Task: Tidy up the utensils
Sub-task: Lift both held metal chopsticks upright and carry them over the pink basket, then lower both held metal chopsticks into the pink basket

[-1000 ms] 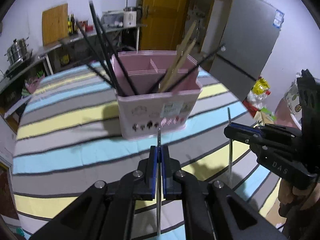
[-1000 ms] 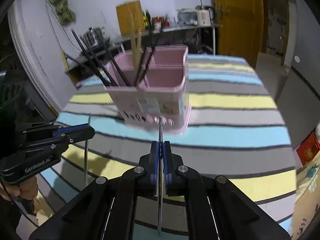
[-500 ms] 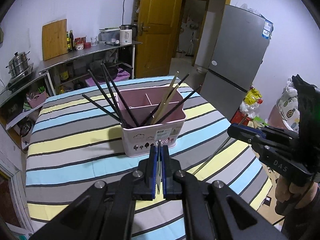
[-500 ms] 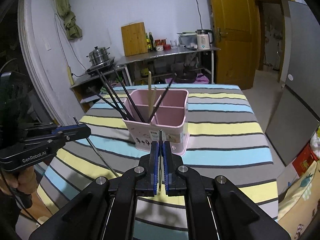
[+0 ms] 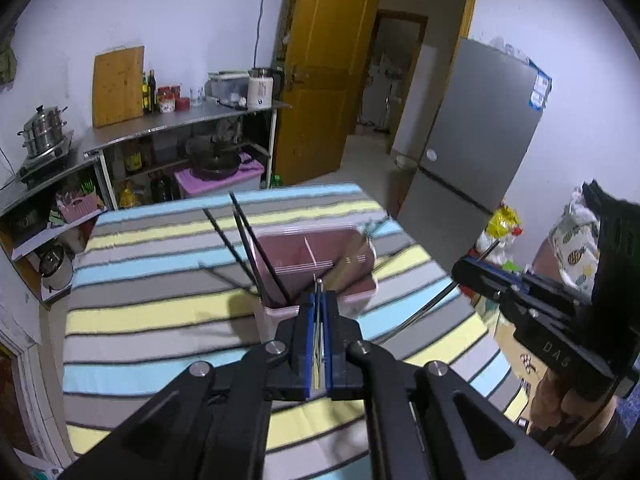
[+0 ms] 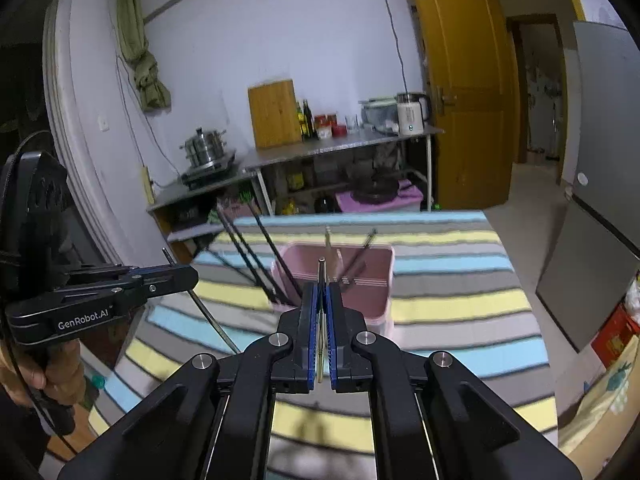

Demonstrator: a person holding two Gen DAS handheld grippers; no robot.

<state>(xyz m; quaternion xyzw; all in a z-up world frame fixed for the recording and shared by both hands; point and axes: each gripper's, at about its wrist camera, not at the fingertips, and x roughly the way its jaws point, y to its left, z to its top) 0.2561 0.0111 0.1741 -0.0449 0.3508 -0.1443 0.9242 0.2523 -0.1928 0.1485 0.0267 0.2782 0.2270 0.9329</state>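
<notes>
Left wrist view: left gripper [image 5: 318,312] jaws pinched on a thin metal chopstick [image 5: 317,334], centre frame; pink plastic divided utensil holder [image 5: 362,280] just behind on the striped desk [image 5: 160,312].
Right wrist view: right gripper [image 6: 320,320] jaws clamping a slim brass-coloured chopstick [image 6: 320,320], holder [image 6: 376,300] centre.

Right wrist view. The right tool [image 6: 319,300], closed on a thin metal chopstick [image 6: 320,320], points at the pink utensil holder [image 6: 372,296] on the striped bench [image 6: 460,304]. Black chopsticks [image 6: 256,256] lean out of the holder's left compartment. At left, the left tool [image 6: 176,276] grips another thin chopstick [image 6: 208,316].
</notes>
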